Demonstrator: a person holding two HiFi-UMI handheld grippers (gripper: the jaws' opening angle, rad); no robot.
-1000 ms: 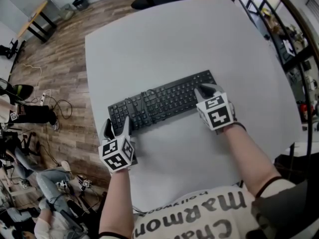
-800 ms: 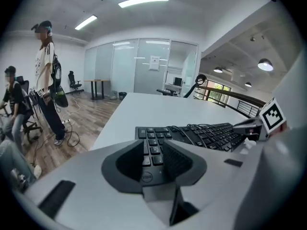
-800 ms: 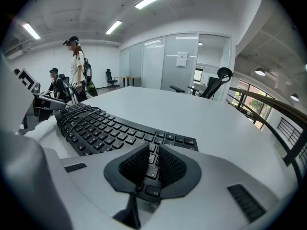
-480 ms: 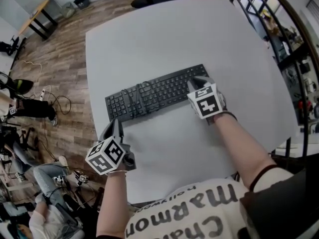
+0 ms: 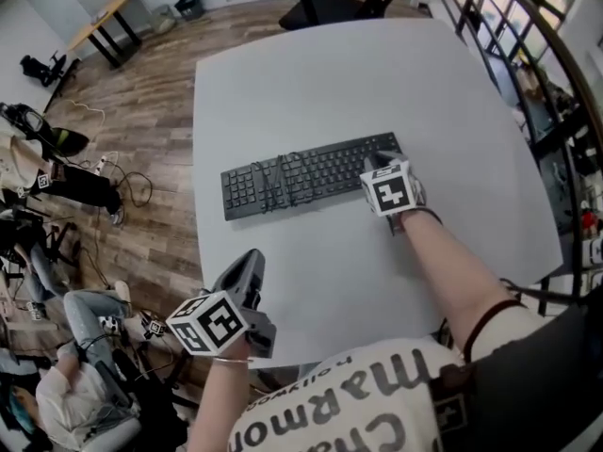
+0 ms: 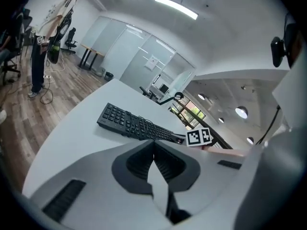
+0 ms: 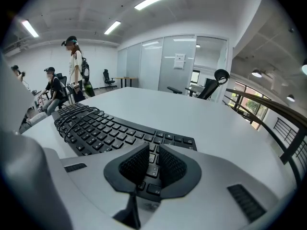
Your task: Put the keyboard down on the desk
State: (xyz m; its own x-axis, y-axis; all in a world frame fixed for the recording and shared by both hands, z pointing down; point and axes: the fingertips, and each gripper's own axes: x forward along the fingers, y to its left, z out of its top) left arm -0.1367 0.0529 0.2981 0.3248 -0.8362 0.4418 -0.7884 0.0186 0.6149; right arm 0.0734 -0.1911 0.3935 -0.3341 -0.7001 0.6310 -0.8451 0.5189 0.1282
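Jaws of the left hand-held gripper (image 5: 251, 260) are pressed together on nothing. It hangs over the near-left edge of the surface (image 5: 311, 73), well apart from the keyboard (image 5: 301, 177).

Further out, the right hand-held gripper (image 5: 377, 163) sits on the keyboard's right end. Its jaws are narrowly apart with the end keys between the pads, and we take this as a grip on that end.

The keyboard lies across the middle of the surface and appears flat along its length, so we judge it as good as set down. A black cable (image 5: 278, 179) is coiled loose over the keys left of centre. Beyond it the surface is bare up to the far edge.

Risks from here, as we judge them:
- If the right hand-held gripper pulls away before its jaws part, the right end lifts or drags and the keyboard skews, since nothing steadies the left end.
- A sideways exit could catch keycaps.
- Any jolt may slide the loose coil off the keys.
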